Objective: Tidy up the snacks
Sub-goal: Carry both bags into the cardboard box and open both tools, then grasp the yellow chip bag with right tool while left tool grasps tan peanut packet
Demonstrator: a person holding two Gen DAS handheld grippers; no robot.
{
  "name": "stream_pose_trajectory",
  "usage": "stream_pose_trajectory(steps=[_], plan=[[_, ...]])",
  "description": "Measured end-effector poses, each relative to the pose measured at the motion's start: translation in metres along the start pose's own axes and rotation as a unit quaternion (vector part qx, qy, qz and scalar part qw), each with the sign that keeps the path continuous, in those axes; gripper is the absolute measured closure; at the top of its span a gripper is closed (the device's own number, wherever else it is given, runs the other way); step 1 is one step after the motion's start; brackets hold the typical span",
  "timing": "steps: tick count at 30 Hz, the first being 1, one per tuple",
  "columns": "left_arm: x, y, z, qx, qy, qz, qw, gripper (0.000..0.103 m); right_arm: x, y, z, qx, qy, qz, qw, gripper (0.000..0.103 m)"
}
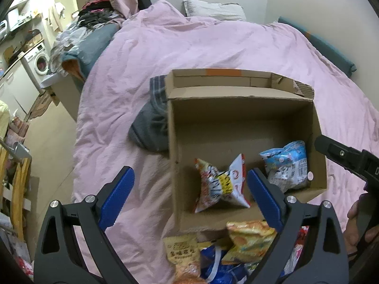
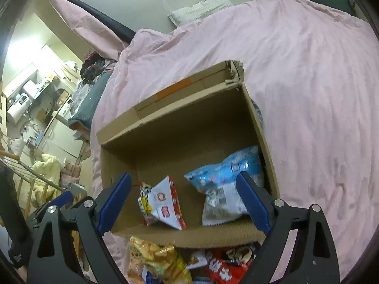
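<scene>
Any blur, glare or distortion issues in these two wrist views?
Left wrist: strong fisheye bending, dark corners; cardboard box sharp, snack pile near the lens soft. Right wrist: blown-out kitchen light at left, slight smear on the blue bag.

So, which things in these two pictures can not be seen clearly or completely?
- Snack pile before the cardboard box: cut off by the bottom edge and covered by the claw arms in both views, so its count is unknown.
- Print on the red-white packet and blue packet: too small and blurred.
- Grey cloth: partly hidden behind the box wall, left view.
</scene>
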State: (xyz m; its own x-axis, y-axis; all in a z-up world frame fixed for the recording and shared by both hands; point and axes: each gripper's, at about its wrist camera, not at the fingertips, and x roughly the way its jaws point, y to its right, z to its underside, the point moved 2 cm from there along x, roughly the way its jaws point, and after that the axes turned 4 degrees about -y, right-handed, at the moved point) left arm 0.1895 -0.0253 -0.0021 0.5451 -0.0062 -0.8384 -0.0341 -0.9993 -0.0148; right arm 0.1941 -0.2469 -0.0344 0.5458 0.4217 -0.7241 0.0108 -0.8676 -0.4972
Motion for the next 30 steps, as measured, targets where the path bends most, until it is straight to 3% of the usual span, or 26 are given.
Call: stream_pose_trajectory(steps=[9,15,17,22,25,30], plan=[[-0.009,-0.042,0.042,-0.039,-0.025,-0.010,0.9989,0.008,-0.007,-0.015,0.052,0.011,-0.056,-0.021,0.998,0.011],[-0.012,-0.067,0.078,-0.071,-0.034,-0.024,0.9966,0.008,0.011,-0.019,0.091,0.046,-0.136,-0.073,0.987,0.012],[-0.013,-0.072,0.090,-0.081,-0.037,-0.020,0.9959,0.008,0.015,-0.023,0.100,0.042,-0.149,-0.072,0.985,0.012],[-0.012,-0.085,0.107,-0.103,-0.047,-0.013,0.9935,0.008,0.035,-0.038,0.115,0.022,-0.183,-0.055,0.981,0.012],[-0.014,-0.093,0.109,-0.108,-0.038,-0.019,0.9933,0.008,0.052,-0.049,0.122,-0.010,-0.192,-0.004,0.981,0.012],[-0.012,-0.104,0.115,-0.109,-0.031,-0.030,0.9930,0.008,0.074,-0.054,0.128,-0.032,-0.200,0.061,0.977,0.030]])
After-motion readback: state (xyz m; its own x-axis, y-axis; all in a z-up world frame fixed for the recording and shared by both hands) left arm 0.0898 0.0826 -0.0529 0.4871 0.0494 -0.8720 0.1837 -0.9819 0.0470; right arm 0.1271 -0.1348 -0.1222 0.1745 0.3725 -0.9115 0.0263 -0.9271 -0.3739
